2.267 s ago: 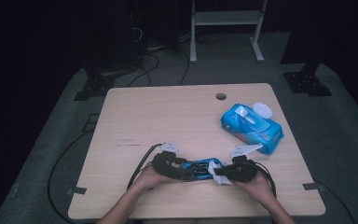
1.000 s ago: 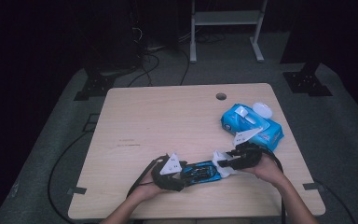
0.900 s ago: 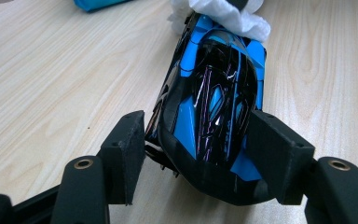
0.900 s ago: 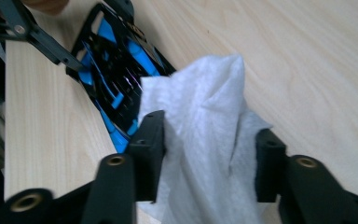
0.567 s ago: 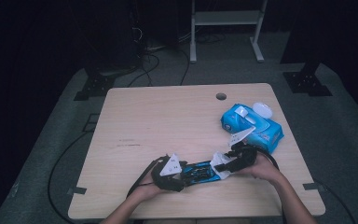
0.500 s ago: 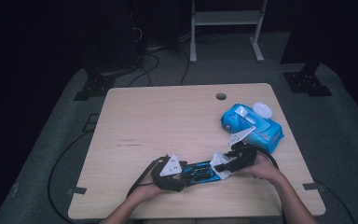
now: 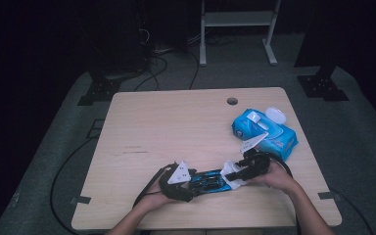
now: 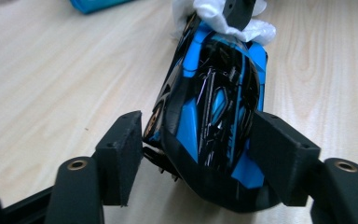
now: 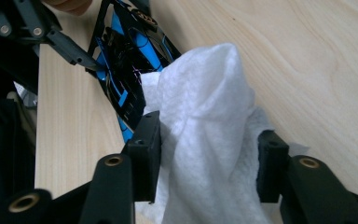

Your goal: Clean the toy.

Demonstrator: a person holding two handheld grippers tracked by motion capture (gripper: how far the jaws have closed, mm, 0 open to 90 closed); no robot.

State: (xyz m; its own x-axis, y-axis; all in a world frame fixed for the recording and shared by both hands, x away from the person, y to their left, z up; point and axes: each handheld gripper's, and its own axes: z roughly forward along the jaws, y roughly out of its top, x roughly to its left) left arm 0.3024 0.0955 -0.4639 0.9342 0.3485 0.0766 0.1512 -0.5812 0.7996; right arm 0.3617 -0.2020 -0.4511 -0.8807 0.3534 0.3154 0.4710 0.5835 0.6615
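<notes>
A blue and black toy car (image 8: pixel 214 107) is tilted between the pads of my left gripper (image 8: pixel 196 154). Both pads rest against its sides, though the jaws have just been opening a little. From above, the car (image 7: pixel 208 178) lies near the table's front edge with the left gripper (image 7: pixel 196 183) at its left end. My right gripper (image 9: pixel 207 163) has just been closing and is shut on a bunched white wipe (image 9: pixel 205 116). The wipe (image 7: pixel 232 180) presses on the car's far end (image 9: pixel 126 60), with the right gripper (image 7: pixel 232 174) behind it.
A blue pack of wipes (image 7: pixel 264 132) with a white lid lies at the right of the wooden table (image 7: pixel 176 127), just behind my right hand. There is a small round hole (image 7: pixel 232 101) near the far edge. Cables trail off the front edge.
Since the earliest frame my right hand has come up from the front edge toward the pack. Over the last second it edged left, bringing the wipe against the car's end. The left hand stayed put.
</notes>
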